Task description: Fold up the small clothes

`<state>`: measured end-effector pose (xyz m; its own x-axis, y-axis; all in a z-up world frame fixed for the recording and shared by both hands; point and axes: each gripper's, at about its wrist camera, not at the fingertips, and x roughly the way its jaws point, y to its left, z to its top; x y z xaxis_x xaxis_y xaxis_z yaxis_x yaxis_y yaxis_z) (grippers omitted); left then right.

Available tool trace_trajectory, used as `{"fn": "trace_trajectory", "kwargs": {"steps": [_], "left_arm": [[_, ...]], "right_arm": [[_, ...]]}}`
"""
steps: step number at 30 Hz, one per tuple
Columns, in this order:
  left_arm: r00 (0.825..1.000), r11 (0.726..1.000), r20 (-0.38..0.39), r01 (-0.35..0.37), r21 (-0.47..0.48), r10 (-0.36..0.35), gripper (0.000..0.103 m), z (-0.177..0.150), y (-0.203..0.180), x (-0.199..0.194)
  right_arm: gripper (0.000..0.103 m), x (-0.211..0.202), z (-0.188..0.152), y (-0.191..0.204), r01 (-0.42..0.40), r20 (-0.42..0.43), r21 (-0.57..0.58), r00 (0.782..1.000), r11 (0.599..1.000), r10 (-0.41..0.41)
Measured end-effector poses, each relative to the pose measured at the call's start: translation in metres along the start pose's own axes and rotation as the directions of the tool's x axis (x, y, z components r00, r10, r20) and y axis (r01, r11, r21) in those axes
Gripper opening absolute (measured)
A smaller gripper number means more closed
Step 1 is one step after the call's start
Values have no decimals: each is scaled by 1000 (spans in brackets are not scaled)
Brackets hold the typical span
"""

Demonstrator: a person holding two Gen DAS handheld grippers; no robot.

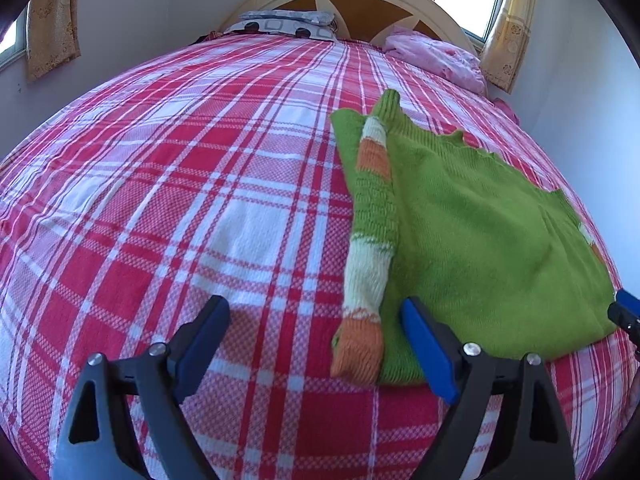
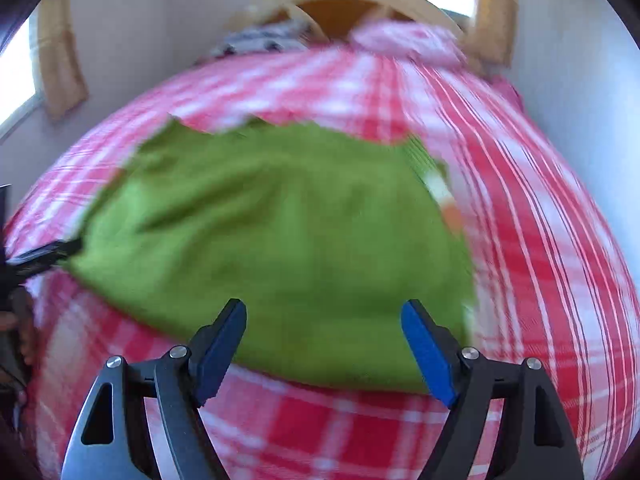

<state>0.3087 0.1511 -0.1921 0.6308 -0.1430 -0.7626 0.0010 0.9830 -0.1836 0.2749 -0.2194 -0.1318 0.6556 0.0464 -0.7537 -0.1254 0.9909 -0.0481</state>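
Observation:
A green knitted sweater [image 1: 476,232] lies flat on the red and white plaid bed [image 1: 180,184], right of centre in the left wrist view. Its striped sleeve [image 1: 370,232], green, cream and orange, is folded along the sweater's left edge. My left gripper [image 1: 316,308] is open, and the sleeve's orange cuff lies between its fingers without the pads pressing on it. The blurred right wrist view shows the sweater [image 2: 280,232] spread wide, with my right gripper [image 2: 324,308] open over its near hem and nothing gripped. The right gripper's tip [image 1: 626,312] shows at the sweater's right corner.
At the far end stand a cream and brown headboard [image 1: 360,4], a patterned pillow [image 1: 284,24] and a pink bundle of bedding [image 1: 436,56]. Walls run close along both sides, with curtained windows [image 1: 52,20]. Bare plaid sheet stretches to the sweater's left.

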Motion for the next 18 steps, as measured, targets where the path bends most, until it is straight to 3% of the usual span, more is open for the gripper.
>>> {"fn": "trace_trajectory", "kwargs": {"steps": [2,6,9,12,15,18], "left_arm": [[1000,1000,-9,-11,12,11,91,-3,-1,0],[1000,1000,-9,-19,24,20,91,-3,-3,-1],[1000,1000,-6,-10,18,10,91,-4,-1,-2],[1000,1000,-4,-5,19,5,91,-6,0,-4],[1000,1000,-3,19,12,-19,95,-8,2,-7],[999,999,-7,36,10,-36,98,-8,3,-8]], "right_arm": [[81,-3,7,30,-55,15,-58,998,997,56],[81,16,25,84,-83,21,-170,996,982,87],[81,48,38,119,-32,-8,-221,1000,975,31],[80,72,33,134,-44,-61,-203,998,978,33],[80,66,27,129,-73,-62,-158,996,985,63],[80,61,22,129,-91,-92,-203,993,975,74]]}}
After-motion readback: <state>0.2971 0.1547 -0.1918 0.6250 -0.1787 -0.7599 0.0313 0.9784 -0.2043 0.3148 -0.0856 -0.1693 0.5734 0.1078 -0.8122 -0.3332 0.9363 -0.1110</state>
